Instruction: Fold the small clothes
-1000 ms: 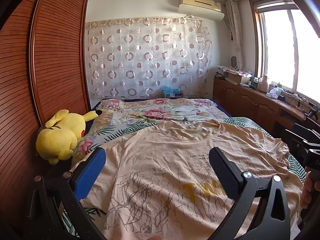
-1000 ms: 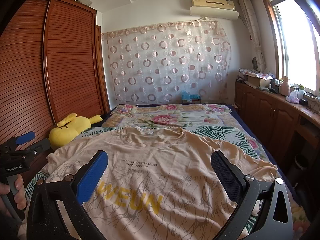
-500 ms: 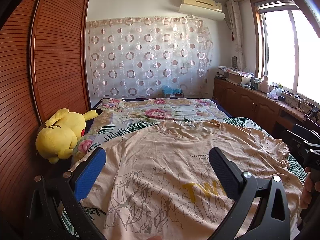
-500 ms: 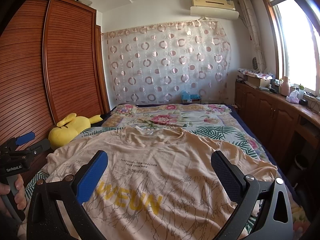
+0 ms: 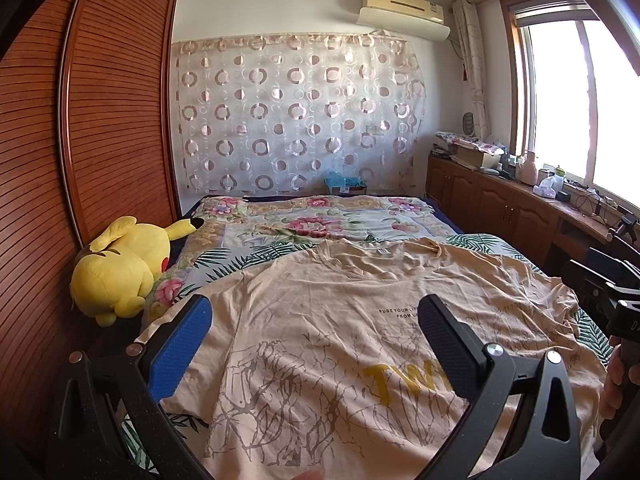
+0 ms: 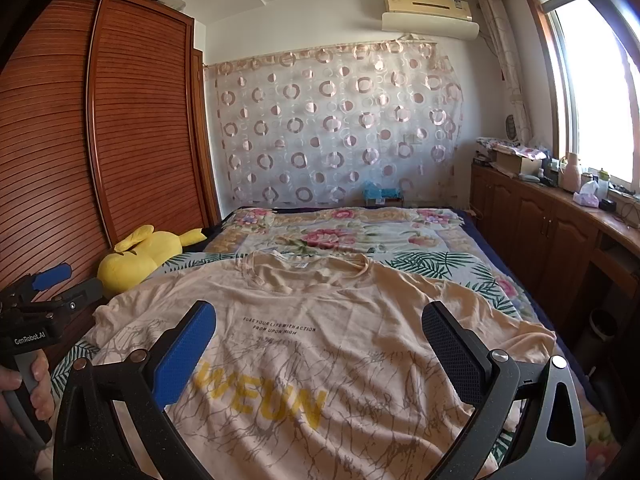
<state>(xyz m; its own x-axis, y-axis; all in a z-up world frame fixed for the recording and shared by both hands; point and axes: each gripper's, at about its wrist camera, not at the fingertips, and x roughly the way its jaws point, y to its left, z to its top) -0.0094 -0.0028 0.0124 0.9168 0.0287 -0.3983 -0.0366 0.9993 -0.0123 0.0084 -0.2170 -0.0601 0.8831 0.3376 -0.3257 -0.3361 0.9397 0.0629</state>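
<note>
A beige T-shirt (image 5: pixel 332 320) with yellow letters and a brown line print lies spread flat, front up, on the bed, collar toward the far end. It also shows in the right wrist view (image 6: pixel 320 344). My left gripper (image 5: pixel 312 320) is open and empty, held above the shirt's left half. My right gripper (image 6: pixel 320 324) is open and empty above the shirt's middle. The left gripper also appears at the left edge of the right wrist view (image 6: pixel 44 292). The right gripper appears at the right edge of the left wrist view (image 5: pixel 600 280).
A yellow plush toy (image 5: pixel 120 268) lies at the bed's left edge against the brown wardrobe (image 5: pixel 80 160). A floral quilt (image 5: pixel 320 224) covers the far half of the bed. A wooden cabinet (image 6: pixel 560 224) with clutter runs along the right under the window.
</note>
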